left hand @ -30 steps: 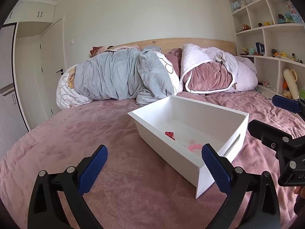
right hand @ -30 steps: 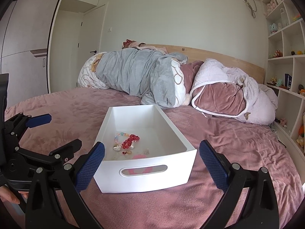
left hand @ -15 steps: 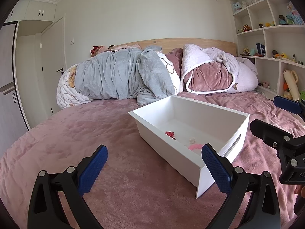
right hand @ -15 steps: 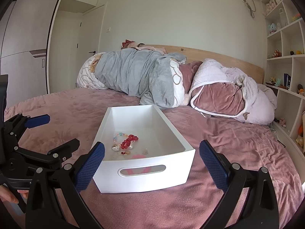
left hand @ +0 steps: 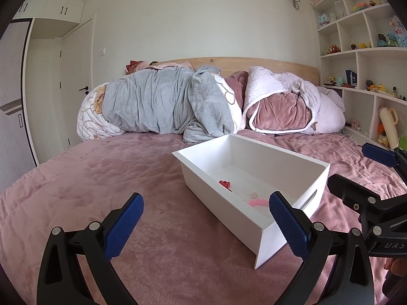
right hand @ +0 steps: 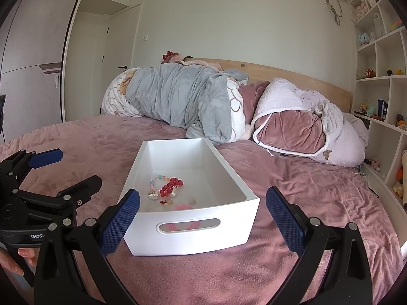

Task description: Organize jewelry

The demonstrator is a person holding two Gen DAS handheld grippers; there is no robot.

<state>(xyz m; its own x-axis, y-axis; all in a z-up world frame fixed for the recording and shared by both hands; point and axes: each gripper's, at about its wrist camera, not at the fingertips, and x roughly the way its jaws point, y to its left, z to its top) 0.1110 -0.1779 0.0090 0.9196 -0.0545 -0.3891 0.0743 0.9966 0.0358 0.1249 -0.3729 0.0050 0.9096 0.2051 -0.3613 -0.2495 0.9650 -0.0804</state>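
A white open box (right hand: pixel 193 225) (left hand: pixel 292 161) rests on the pink bedspread. Inside lie a red bead bracelet (right hand: pixel 171 186) (left hand: pixel 224 183), a pastel bead string (right hand: pixel 158 178), a small silver piece (right hand: pixel 152 194) and a pink item (right hand: pixel 182 207) (left hand: pixel 257 201) by the handle wall. My right gripper (right hand: pixel 202 218) is open, straddling the box's near end from just in front, nothing between its pads. My left gripper (left hand: pixel 203 225) is open over the bedspread, left of the box's long side. Each gripper shows in the other's view: the left gripper (right hand: pixel 63 170), the right gripper (left hand: pixel 361 170).
Rolled grey duvet (right hand: pixel 178 101) and pink-white quilt (right hand: pixel 300 124) pile against the wooden headboard (left hand: pixel 254 63) beyond the box. White shelves with toys (left hand: pixel 368 76) stand at the right. A wardrobe and door (right hand: pixel 38 71) are at the left. A hand (right hand: pixel 15 261) holds the left gripper.
Both views have barely shifted; the box sits slightly lower and nearer in the right wrist view. Both grippers stay open and nothing was picked up.
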